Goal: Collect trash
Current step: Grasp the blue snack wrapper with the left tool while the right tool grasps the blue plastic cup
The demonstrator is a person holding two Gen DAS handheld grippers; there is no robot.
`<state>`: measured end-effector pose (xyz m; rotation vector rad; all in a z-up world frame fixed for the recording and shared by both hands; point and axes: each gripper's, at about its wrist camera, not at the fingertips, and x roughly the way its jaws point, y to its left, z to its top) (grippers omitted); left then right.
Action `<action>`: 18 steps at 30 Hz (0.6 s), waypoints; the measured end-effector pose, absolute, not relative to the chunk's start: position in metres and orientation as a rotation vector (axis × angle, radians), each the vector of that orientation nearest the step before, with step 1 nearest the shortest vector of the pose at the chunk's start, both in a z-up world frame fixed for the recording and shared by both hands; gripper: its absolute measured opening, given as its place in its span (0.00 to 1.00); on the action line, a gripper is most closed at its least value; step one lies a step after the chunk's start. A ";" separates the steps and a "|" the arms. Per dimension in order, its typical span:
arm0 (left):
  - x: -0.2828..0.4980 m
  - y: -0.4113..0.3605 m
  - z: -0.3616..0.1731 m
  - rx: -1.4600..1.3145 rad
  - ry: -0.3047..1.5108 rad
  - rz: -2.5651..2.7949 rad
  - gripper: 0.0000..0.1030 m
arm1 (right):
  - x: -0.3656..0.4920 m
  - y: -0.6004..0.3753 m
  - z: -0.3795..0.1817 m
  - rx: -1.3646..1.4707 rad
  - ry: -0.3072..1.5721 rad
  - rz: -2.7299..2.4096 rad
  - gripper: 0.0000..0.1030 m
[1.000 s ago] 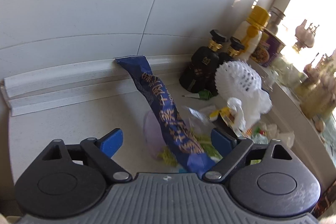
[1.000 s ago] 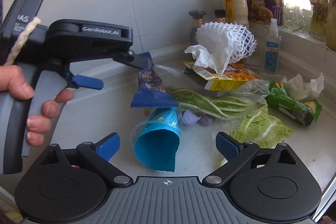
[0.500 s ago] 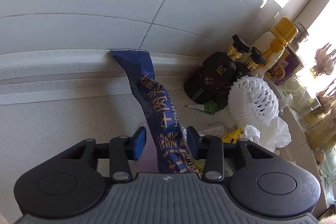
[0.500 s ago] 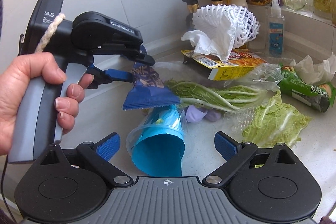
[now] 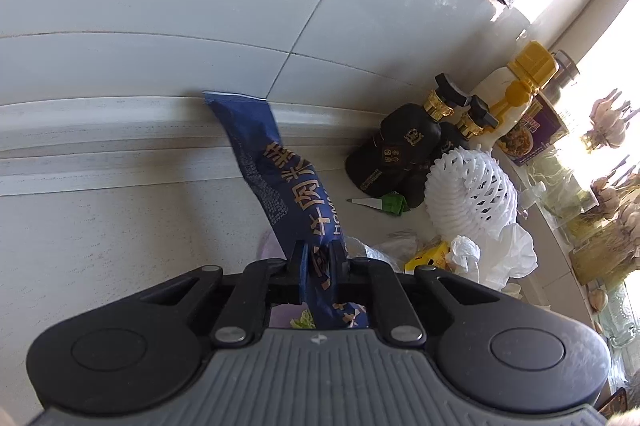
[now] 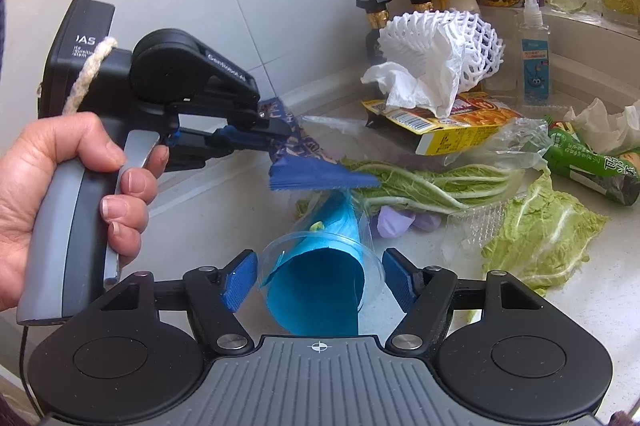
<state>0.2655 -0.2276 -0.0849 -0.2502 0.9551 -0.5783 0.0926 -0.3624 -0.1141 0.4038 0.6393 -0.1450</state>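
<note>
clear cup (image 6: 320,262): blue paper inside | lies between right gripper (image 6: 320,280) jaws

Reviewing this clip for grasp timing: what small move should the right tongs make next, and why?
Probably finish closing. The right tongs have just been closing and straddle the clear cup with blue paper inside, pads not yet touching it. The left tongs already pinch the blue wrapper, so the cup is next.

right gripper (image 6: 316,276) closing round cup (image 6: 320,282) — left gripper (image 6: 276,132) pinching wrapper (image 6: 308,166)
</note>
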 end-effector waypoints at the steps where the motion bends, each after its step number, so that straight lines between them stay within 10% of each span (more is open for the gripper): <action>1: 0.265 -0.227 -0.084 -0.249 0.954 -0.578 0.08 | 0.091 -0.363 -0.113 0.404 0.636 -0.145 0.67; 18: 0.257 -0.200 -0.054 -0.295 0.913 -0.585 0.07 | 0.058 -0.370 -0.088 0.448 0.603 -0.168 0.67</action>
